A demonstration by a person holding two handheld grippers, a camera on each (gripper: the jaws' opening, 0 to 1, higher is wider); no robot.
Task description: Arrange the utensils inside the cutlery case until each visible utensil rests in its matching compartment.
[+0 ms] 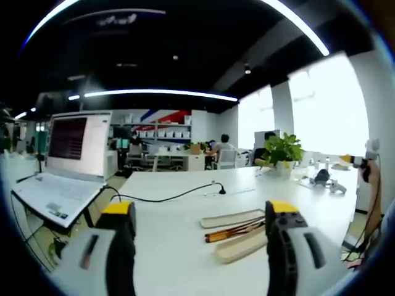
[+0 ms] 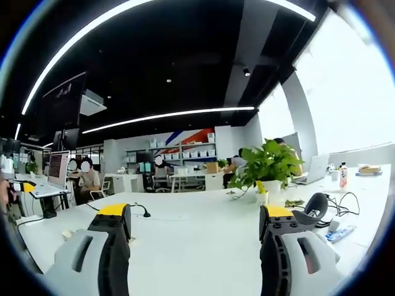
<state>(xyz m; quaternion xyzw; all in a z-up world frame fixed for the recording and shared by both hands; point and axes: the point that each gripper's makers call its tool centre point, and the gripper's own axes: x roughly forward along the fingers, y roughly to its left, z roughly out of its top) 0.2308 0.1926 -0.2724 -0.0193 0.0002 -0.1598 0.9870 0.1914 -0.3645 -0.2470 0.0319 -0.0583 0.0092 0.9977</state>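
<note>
Left gripper view showed a long white table [image 1: 185,203] with an open white laptop [image 1: 68,166] raised on a stand at its left end and a thin black cable [image 1: 173,196] trailing across the top toward the middle. The shallow beige cutlery case [image 1: 242,245] lay on the table just ahead of the right jaw, a flat beige lid-like piece [image 1: 231,218] lay just beyond it, and between the two rested a cluster of slim brown and orange utensils [image 1: 234,231], too small to tell apart. A leafy green plant in a white pot [image 1: 282,151] stood farther back. The left gripper [image 1: 200,216] hung level above the table, its yellow-tipped grey jaws wide apart and holding nothing.

Right gripper view showed the right gripper [image 2: 196,219] above bare tabletop, jaws likewise spread and empty, with the plant [image 2: 265,166] and black headphones [image 2: 315,206] beyond its right jaw.
</note>
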